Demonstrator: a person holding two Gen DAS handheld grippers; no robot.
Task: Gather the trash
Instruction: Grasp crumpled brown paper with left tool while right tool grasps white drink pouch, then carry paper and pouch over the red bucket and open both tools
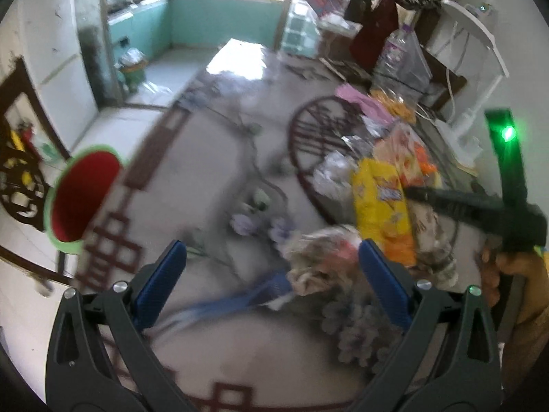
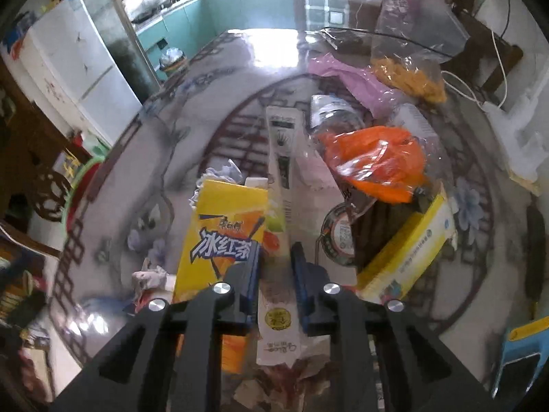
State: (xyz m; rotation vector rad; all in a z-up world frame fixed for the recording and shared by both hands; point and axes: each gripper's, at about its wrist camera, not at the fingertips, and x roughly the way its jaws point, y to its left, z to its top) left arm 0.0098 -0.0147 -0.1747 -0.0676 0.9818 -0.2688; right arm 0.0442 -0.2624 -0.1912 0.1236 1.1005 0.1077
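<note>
My left gripper [image 1: 272, 257] is open above the glass-topped table, its right finger beside a crumpled wad of paper [image 1: 319, 257]. A red bin with a green rim [image 1: 80, 195] stands off the table's left edge. My right gripper [image 2: 276, 257] is nearly closed around a long white paper sleeve [image 2: 283, 168] lying in the trash pile. A yellow iced-tea carton [image 2: 223, 237] lies just left of it and also shows in the left wrist view [image 1: 379, 202]. The right gripper's body [image 1: 480, 209] reaches into that pile from the right.
The pile holds an orange plastic bag [image 2: 374, 161], a yellow box [image 2: 408, 254], a pink bag [image 2: 353, 79], a clear bag of yellow snacks [image 2: 411, 51] and crumpled tissue [image 2: 223, 171]. A blue strip [image 1: 240, 302] lies near me. A white fridge [image 2: 82, 79] stands left.
</note>
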